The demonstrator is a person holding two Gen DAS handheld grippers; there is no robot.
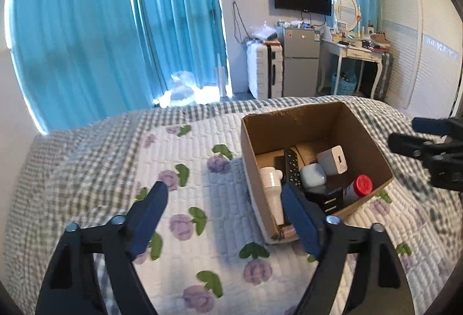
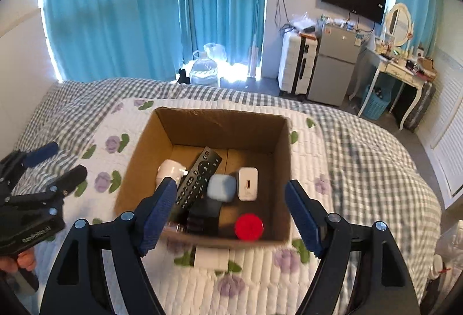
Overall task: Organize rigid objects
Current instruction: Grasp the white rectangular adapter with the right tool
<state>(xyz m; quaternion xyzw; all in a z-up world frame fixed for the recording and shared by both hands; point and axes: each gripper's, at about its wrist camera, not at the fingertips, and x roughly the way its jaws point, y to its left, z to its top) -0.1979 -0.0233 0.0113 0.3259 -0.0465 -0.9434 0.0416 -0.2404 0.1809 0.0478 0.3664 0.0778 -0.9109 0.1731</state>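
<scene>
Left gripper (image 1: 222, 200) spread wide, right gripper (image 2: 230, 197) likewise

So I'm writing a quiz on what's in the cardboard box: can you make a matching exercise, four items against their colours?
Items:
1. remote control
2. bottle cap
3. earbud case
4. USB charger

Colours:
A. red
B. white
C. black
D. pale blue

Pairs: 1-C, 2-A, 3-D, 4-B. All four lie inside the cardboard box on the bed.
</scene>
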